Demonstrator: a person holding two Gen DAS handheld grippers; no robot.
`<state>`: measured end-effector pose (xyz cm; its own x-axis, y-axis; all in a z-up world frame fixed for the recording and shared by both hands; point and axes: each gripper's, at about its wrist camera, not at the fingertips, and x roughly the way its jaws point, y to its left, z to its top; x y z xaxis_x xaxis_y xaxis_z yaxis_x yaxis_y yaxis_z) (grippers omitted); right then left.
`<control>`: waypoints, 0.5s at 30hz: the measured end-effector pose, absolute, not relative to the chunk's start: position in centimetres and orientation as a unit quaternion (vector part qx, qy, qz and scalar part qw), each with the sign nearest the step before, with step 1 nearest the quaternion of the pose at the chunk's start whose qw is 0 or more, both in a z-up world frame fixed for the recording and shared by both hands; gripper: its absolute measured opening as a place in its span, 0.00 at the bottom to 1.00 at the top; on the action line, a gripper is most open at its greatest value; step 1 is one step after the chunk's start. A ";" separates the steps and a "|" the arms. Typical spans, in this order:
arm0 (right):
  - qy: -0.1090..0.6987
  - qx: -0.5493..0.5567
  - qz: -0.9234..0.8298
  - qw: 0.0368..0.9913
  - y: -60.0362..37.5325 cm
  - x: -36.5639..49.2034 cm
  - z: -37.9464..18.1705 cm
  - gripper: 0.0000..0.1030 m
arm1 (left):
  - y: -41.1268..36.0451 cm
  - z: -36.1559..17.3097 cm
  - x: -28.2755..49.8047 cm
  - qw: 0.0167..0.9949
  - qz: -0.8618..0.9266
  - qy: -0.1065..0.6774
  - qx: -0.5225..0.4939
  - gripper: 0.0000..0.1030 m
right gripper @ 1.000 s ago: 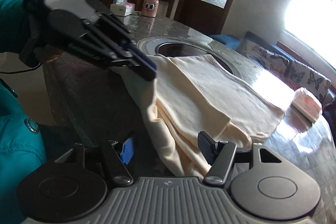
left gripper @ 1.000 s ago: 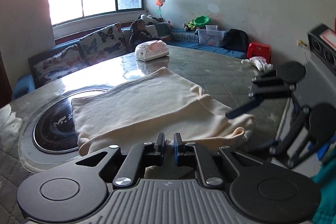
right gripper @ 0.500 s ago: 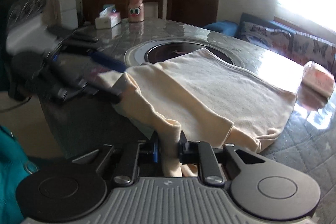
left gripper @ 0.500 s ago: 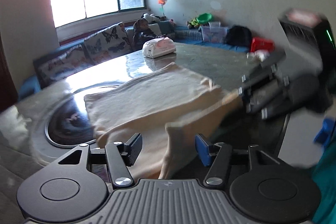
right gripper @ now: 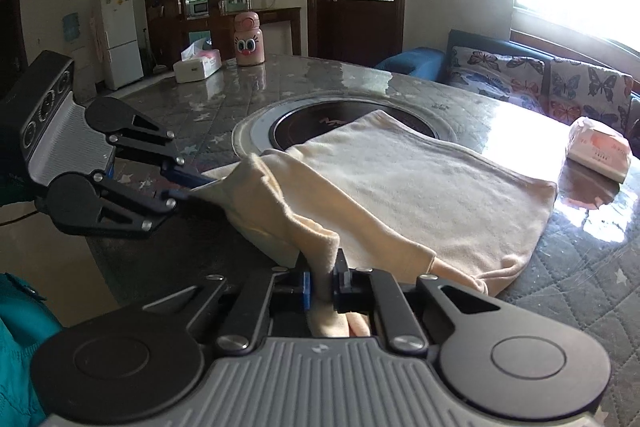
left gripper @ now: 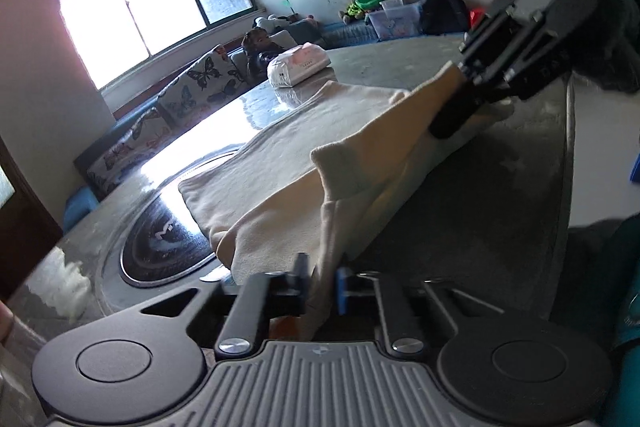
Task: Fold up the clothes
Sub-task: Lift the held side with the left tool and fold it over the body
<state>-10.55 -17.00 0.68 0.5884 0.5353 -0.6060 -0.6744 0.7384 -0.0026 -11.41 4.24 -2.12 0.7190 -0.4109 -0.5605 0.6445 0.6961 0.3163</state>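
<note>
A cream garment (right gripper: 420,187) lies across a grey marble table (right gripper: 580,267), partly covering its round black inset hob (right gripper: 304,125). The left gripper (left gripper: 322,285) pinches one raised near-edge fold between its fingers; the right gripper (right gripper: 320,285) clamps another. A tissue pack (right gripper: 598,149) sits on the table beyond the cloth.

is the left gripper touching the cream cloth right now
Touching. The left wrist view shows the left gripper shut on a fold of the cream cloth, fabric pinched between its fingers.
</note>
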 end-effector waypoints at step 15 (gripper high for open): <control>0.309 -0.104 0.382 0.865 -19.0 -15.5 5.2 0.08 | 5.5 2.0 -17.8 0.883 -0.342 0.256 0.193 0.06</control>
<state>-15.45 -19.02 5.22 0.5174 0.5969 -0.6132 -0.7253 0.6862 0.0559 -17.78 5.48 1.99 0.6346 -0.5052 -0.5848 0.7030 0.6917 0.1653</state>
